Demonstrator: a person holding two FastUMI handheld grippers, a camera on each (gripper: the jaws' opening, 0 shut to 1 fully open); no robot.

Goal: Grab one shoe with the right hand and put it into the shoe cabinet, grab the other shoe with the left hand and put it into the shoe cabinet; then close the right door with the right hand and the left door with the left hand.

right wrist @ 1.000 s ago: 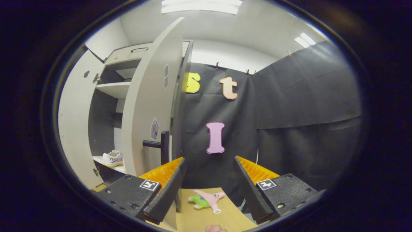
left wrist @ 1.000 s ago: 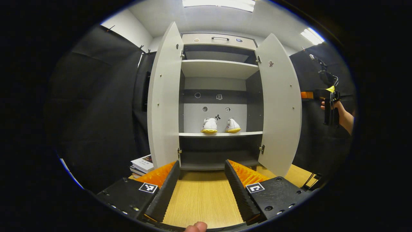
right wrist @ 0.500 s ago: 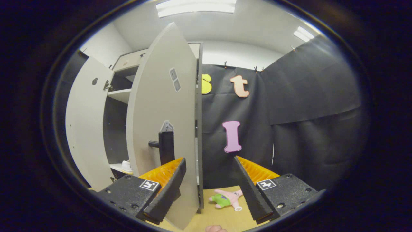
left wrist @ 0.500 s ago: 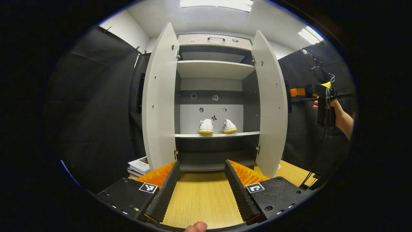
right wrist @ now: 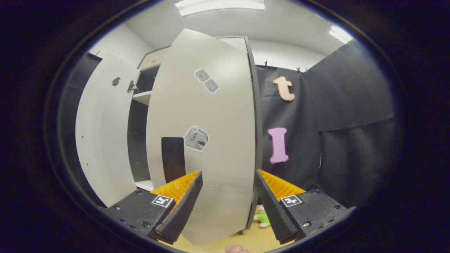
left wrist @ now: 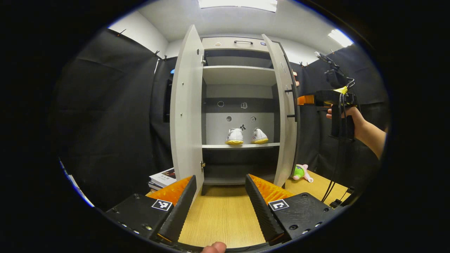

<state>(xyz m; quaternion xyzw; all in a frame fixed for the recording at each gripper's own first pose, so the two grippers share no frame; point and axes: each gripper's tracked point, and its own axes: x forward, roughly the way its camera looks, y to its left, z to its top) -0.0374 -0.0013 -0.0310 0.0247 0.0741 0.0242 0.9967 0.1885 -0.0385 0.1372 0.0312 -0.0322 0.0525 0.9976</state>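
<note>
Two white shoes with yellow soles, the left shoe (left wrist: 235, 136) and the right shoe (left wrist: 259, 136), stand side by side on the middle shelf (left wrist: 240, 145) of the shoe cabinet (left wrist: 239, 105) in my left gripper view, toes toward me and a small gap between them. My left tool (left wrist: 219, 181) sits low in the foreground with its two fingers spread wide and nothing between them, hovering above the wooden desk (left wrist: 219, 218) in front of the cabinet. The left door (left wrist: 186, 112) stands wide open, swung out toward me. The right door (left wrist: 284, 116) is part-way closed, seen nearly edge-on, with its dark handle (left wrist: 291, 102) on the outer face. Just beyond that door my right tool (left wrist: 305, 99) reaches in from the right, held by my right hand (left wrist: 346, 116); from here I cannot tell how its fingers stand. A stack of books (left wrist: 162, 177) lies on the desk left of the cabinet, and a small pink and green plush toy (left wrist: 301, 172) lies on the desk right of it. In my right gripper view, my right tool (right wrist: 228, 179) has its fingers spread apart, gripping nothing, close up against the outer face of the right door (right wrist: 211, 140). The door's dark handle (right wrist: 173, 160) sits just above the left finger (right wrist: 181, 207), and pale stickers (right wrist: 196, 138) dot the panel. Past the door's left edge I see the open left door (right wrist: 102, 137) and a strip of the cabinet's dark interior. The plush toy (right wrist: 262, 216) peeks out below the door's lower right corner.
</note>
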